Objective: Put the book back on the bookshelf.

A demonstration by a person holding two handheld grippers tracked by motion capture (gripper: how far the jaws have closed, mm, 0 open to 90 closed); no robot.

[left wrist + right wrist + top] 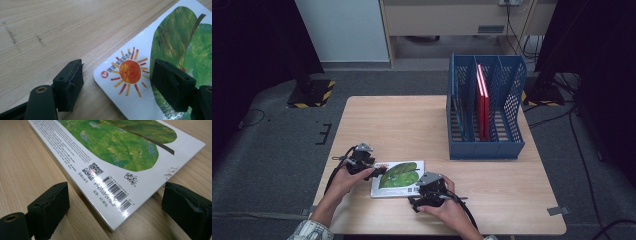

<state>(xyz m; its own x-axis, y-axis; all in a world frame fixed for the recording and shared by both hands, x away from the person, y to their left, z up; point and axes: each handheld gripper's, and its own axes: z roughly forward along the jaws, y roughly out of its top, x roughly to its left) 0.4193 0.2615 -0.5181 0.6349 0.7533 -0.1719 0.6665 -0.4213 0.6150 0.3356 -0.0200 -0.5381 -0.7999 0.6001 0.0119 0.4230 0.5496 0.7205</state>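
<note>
A thin picture book (398,176) lies flat near the table's front edge; its white cover shows a big green leaf. My left gripper (378,172) is at the book's left end. In the left gripper view it (118,75) stands open around the corner with the orange sun (129,71), one jaw over the book (175,45) and the other over bare wood. My right gripper (421,192) is at the book's near right corner. There it (117,202) is also open, its jaws either side of the barcode corner of the book (112,142), not touching it.
A blue mesh file rack (486,150) stands at the back right of the wooden table (412,120), with thin red books (482,100) upright in its middle slot. Bare wood lies between the rack and the picture book.
</note>
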